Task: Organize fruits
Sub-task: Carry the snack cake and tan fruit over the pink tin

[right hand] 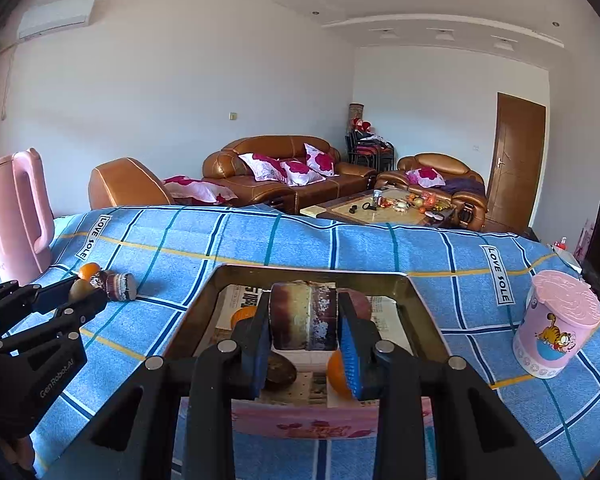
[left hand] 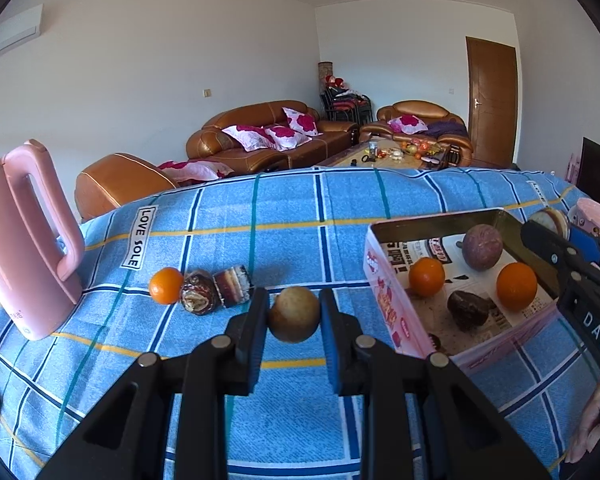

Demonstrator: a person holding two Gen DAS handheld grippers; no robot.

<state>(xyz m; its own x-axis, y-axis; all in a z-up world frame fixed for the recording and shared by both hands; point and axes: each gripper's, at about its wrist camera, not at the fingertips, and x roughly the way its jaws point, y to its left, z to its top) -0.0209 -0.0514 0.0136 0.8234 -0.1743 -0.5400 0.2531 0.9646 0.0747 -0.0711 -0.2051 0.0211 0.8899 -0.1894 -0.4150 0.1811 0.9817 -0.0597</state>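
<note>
A: Black fingers of the left gripper (left hand: 294,320) fill the bottom of the left wrist view, blue pads pinched on a small round tan-brown fruit (left hand: 294,314) held above the blue checked tablecloth (left hand: 260,208).

B: How will it handle?

A: My guess is light and firm, but round, so it could roll out of flat pads. The hold across its widest part looks right. Beyond it on the cloth sit a small orange (left hand: 166,285), a dark wrinkled fruit (left hand: 198,293) touching it, and a banded brown cylinder-shaped piece (left hand: 234,285) just beside that.

B: And the goal?

A: To the right, a pink-walled cardboard box lined with newspaper (left hand: 382,280). Inside are two oranges (left hand: 426,277), a purple-brown round fruit (left hand: 482,246) and a dark lumpy piece (left hand: 469,310). A pink plastic kettle (left hand: 24,248) stands well apart at the left.

B: Now the right wrist view.

A: Nearest there, the right gripper (right hand: 305,330) is closed on a brown-and-cream banded cylindrical piece (right hand: 304,316), hanging over the same box (right hand: 312,270). It looks stiff with flaky, crusted faces; the pads press on its flat ends, which seems steadier than gripping the curved side. I'd keep the squeeze gentle in case the crust crumbles.

B: Anything else?

A: A pink lidded cartoon tub (right hand: 556,328) stands right of the box, and the left gripper shows at the left edge.
</note>
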